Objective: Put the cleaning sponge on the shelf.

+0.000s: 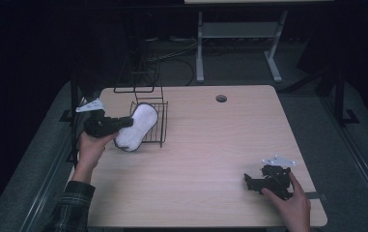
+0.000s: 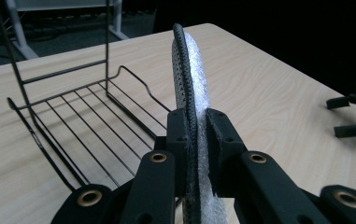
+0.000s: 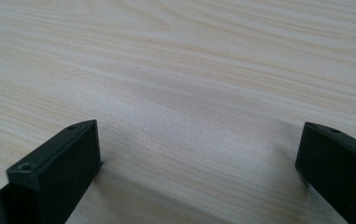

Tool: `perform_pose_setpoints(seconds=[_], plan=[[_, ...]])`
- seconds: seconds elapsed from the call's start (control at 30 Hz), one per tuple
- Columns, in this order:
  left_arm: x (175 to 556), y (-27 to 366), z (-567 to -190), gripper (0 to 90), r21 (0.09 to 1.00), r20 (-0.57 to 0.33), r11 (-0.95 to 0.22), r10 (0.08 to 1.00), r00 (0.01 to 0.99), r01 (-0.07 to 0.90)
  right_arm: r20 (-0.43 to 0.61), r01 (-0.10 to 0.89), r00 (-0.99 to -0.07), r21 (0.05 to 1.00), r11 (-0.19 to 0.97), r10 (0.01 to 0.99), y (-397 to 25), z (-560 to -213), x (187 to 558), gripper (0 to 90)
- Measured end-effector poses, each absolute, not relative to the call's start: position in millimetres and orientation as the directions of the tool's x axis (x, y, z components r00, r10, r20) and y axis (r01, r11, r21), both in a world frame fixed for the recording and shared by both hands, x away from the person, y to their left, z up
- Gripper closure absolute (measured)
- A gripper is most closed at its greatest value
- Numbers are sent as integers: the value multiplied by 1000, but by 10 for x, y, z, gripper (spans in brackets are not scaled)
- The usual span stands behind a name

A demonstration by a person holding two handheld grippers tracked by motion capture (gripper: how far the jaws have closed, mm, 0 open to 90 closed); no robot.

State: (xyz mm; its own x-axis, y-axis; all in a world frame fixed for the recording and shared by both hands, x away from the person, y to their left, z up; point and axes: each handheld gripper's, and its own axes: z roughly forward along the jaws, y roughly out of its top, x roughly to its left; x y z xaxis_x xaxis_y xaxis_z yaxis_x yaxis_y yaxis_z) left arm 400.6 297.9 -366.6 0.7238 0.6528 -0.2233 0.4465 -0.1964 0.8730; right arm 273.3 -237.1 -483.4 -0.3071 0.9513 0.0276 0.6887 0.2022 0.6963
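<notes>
In the high view the left tongs (image 1: 123, 121) sit at the left middle of the frame, held in a hand (image 1: 92, 147) that comes up from a plaid sleeve (image 1: 73, 205) at the lower left. Their jaws are clamped on a white sponge (image 1: 135, 126), an oblong pad with a pinched waist, which stands tilted with its upper end over the front of a black wire rack (image 1: 155, 121) and its lower end just off the rack's near left corner. Whether the sponge touches the surface (image 1: 205, 145) I cannot tell.

In the left gripper view the two jaws rise from the bottom centre and press flat against both faces of the sponge (image 2: 192, 84), which stands on edge between them; one face is a dark mesh, the other a white nubbly cloth. The rack (image 2: 91, 112) lies to the left of the sponge, its wire floor and raised rim bare on the pale wood.

The right tongs (image 1: 249, 182) lie at the lower right of the high view, resting on the surface under the other hand (image 1: 292, 205). In the right gripper view their jaws stand wide apart at the lower left and lower right corners, with plain wood grain (image 3: 199, 116) between them and nothing in their grip.
</notes>
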Motion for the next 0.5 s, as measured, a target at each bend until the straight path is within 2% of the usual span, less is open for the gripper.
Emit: perform_pose_setpoints(seconds=[0.3,0.5], plan=[[4205,3037,-3677,802,870,-212,-197,678,704,452,27,689,-307,696,202,951,-2371,-4834,2733,0],[4381,3098,-3749,803,862,-271,-138,689,673,488,27,688,-307,696,202,951,-2371,-4834,2733,0]])
